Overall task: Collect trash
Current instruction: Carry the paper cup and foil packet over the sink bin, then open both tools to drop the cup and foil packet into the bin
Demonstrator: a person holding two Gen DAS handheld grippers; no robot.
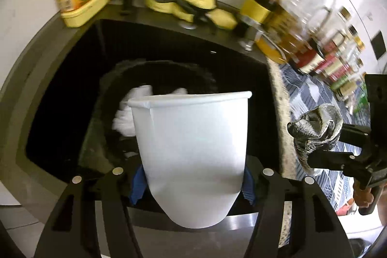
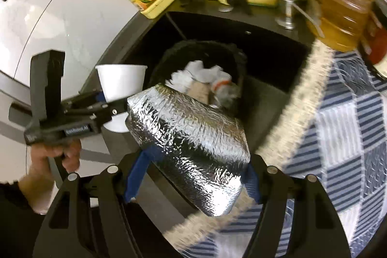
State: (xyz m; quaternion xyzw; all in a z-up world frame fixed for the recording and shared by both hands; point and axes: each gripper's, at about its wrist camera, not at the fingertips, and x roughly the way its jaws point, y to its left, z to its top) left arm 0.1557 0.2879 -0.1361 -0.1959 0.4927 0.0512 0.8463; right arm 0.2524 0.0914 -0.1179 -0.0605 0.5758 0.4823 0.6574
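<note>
Over the sink's bin point(image 2: 232, 57) we carry trash: left gripper point(image 1: 192, 185) clamps a paper cup point(image 1: 193, 137), right gripper point(image 2: 191, 175) a foil pouch point(image 2: 188, 137); next, release both inside

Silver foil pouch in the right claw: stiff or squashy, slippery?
Probably squashy: the foil pouch looks crinkled and puffy where the right claw clamps it. Likely light, since it keeps its shape held out over the sink. The shiny skin could slip, though its creases should give the pads some bite.

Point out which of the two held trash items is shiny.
The crumpled foil pouch in the right hand-held gripper; the paper cup in the left hand-held gripper is matte white.
</note>
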